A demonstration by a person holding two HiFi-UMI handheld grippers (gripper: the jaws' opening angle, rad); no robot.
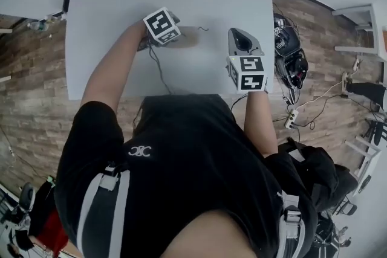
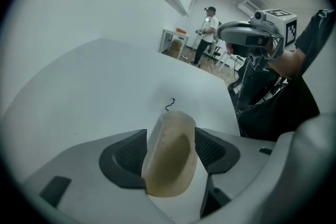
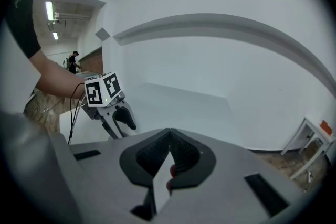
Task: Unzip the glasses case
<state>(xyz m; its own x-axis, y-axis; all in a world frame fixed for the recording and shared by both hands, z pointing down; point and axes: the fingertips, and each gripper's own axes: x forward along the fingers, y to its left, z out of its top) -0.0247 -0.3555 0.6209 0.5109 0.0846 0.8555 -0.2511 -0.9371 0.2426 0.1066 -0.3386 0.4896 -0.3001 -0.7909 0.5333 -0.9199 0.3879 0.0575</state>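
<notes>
A beige glasses case (image 1: 187,37) lies on the white table (image 1: 109,21), and a thin dark zip cord (image 1: 202,28) sticks out at its right end. My left gripper (image 1: 172,38) is down over the case's left end. In the left gripper view the case (image 2: 170,165) stands between the two dark pads, which sit beside its sides without visibly squeezing it; the left gripper (image 2: 170,134) is open, and the cord (image 2: 169,105) curls beyond. My right gripper (image 1: 237,32) hovers over the table to the right of the case, apart from it. Its pads (image 3: 181,152) meet with nothing between them.
A cable (image 1: 158,69) trails from the left gripper across the table toward the near edge. Right of the table, dark bags or helmets (image 1: 289,45), wires (image 1: 308,109) and a white frame (image 1: 363,27) stand on the wood floor. A person (image 2: 207,34) stands far back in the room.
</notes>
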